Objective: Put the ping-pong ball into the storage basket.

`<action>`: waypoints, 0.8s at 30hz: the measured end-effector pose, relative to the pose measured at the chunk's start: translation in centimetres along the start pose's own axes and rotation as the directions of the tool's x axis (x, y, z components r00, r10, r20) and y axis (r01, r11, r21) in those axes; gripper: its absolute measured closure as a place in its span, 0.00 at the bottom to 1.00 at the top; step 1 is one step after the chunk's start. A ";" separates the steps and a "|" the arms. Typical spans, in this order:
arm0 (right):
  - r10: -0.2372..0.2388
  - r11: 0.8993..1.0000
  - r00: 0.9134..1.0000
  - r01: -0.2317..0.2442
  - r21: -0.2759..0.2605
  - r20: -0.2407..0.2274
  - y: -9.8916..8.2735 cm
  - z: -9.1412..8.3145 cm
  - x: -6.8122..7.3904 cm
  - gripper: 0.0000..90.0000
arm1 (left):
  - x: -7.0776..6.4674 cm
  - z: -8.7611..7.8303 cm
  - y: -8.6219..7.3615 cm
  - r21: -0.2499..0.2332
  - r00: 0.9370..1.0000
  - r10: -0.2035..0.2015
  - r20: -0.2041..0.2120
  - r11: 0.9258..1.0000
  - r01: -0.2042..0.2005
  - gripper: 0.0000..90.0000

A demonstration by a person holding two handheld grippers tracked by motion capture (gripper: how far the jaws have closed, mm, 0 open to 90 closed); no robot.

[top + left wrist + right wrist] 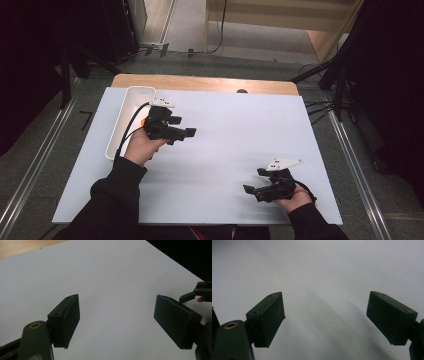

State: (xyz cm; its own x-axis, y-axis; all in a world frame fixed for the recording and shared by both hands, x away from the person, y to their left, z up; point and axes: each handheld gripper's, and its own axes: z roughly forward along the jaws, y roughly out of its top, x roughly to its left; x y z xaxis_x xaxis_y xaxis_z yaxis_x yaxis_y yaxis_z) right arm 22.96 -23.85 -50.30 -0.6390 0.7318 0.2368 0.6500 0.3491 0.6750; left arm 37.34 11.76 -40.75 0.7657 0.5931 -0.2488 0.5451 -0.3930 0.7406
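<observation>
Both claws empty, work not yet under way

Left claw [181, 133] hovers wide beside the white tray [131, 117] at ten o'clock; right claw [254, 181] rests wide at five o'clock on the counter [225, 130]. Nothing gripped; any picking remains, I judge.

Matt black plastic tongs [116, 322], their pads finely scuffed, hung above a smooth, matt white sheet [225, 150] covering a pale wooden surface [200, 82]; beside them lay a glossy white plastic tray [116, 132].
</observation>
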 end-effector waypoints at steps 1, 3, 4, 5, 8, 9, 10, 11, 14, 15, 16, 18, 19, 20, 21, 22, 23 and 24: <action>-0.003 1.000 1.000 0.003 -0.001 0.000 0.0 0.0 0.0 0.15 | -0.1 0.0 -0.1 -0.001 1.000 0.003 -0.003 1.000 -0.003 0.24; -0.010 1.000 1.000 0.010 0.002 0.002 0.0 0.0 0.0 0.15 | -0.2 0.1 -0.3 0.007 1.000 0.007 -0.003 1.000 -0.007 0.24; -0.010 1.000 1.000 0.010 0.003 0.001 0.0 0.0 0.0 0.15 | -0.3 0.2 -0.3 0.009 1.000 0.011 -0.002 1.000 -0.011 0.24; -0.009 1.000 1.000 0.009 0.003 -0.001 0.0 0.0 0.0 0.15 | -0.4 0.2 -0.3 0.013 1.000 0.017 -0.005 1.000 -0.017 0.24; -0.002 1.000 1.000 0.002 0.010 -0.003 0.0 0.1 0.1 0.15 | -0.7 0.4 -0.5 0.018 0.999 0.031 -0.005 0.999 -0.031 0.24; -0.001 1.000 1.000 0.001 0.010 -0.007 0.0 0.0 0.1 0.15 | -0.7 0.4 -0.7 0.015 0.999 0.032 -0.005 0.999 -0.032 0.24; -0.001 1.000 1.000 0.001 0.009 -0.006 0.0 0.0 0.1 0.15 | -0.8 0.5 -0.8 0.016 1.000 0.024 0.007 1.000 -0.024 0.24; -0.002 1.000 1.000 0.002 0.008 -0.006 0.0 0.0 0.1 0.15 | -0.8 0.5 -1.0 0.022 1.000 0.020 0.014 1.000 -0.020 0.24; -0.006 1.000 1.000 0.006 0.005 -0.005 0.0 0.0 0.0 0.15 | -0.9 0.7 -1.5 0.022 1.000 0.013 0.017 1.000 -0.013 0.24; -0.003 1.000 1.000 0.003 0.008 -0.006 0.0 0.0 0.1 0.15 | -1.0 0.8 -1.8 0.026 1.000 0.015 0.019 1.000 -0.016 0.24; -0.006 1.000 1.000 0.006 0.008 -0.006 0.0 0.0 0.1 0.15 | -1.1 0.9 -1.9 0.027 1.000 0.016 0.015 0.999 -0.017 0.24; -0.010 1.000 1.000 0.010 0.004 -0.005 0.0 0.0 0.0 0.15 | -1.2 0.9 -2.1 0.035 1.000 0.019 0.013 0.999 -0.019 0.24; -0.005 1.000 1.000 0.005 0.007 -0.005 0.0 0.0 0.1 0.15 | -1.2 0.9 -2.3 0.031 1.000 0.021 0.015 0.999 -0.022 0.24; -0.007 1.000 1.000 0.007 0.009 -0.003 0.0 0.0 0.1 0.15 | -1.2 0.9 -2.4 0.026 1.000 0.020 0.018 0.999 -0.020 0.24; -0.007 1.000 1.000 0.007 0.008 0.000 0.0 0.1 0.1 0.15 | -1.2 0.9 -2.5 0.023 1.000 0.019 0.022 1.000 -0.019 0.24; -0.009 1.000 1.000 0.009 0.009 0.001 -0.1 0.1 0.1 0.15 | -1.2 0.9 -2.7 0.019 1.000 0.015 0.028 1.000 -0.016 0.24; -0.013 1.000 1.000 0.013 0.010 0.001 -0.1 0.1 0.1 0.15 | -1.2 0.9 -2.8 0.029 0.999 0.017 0.028 0.999 -0.018 0.24; -0.007 1.000 1.000 0.007 0.009 0.001 -0.1 0.1 0.1 0.15 | -1.1 1.0 -2.9 0.029 0.999 0.015 0.031 0.999 -0.016 0.24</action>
State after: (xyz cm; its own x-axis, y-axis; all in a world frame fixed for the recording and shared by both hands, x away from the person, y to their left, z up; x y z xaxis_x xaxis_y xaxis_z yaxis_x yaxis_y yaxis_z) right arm 22.88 -23.74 -50.36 -0.6431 0.7301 0.2311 0.6491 0.3596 0.6704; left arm 35.19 11.55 -43.26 0.7840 0.5653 -0.2566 0.5425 -0.4227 0.7260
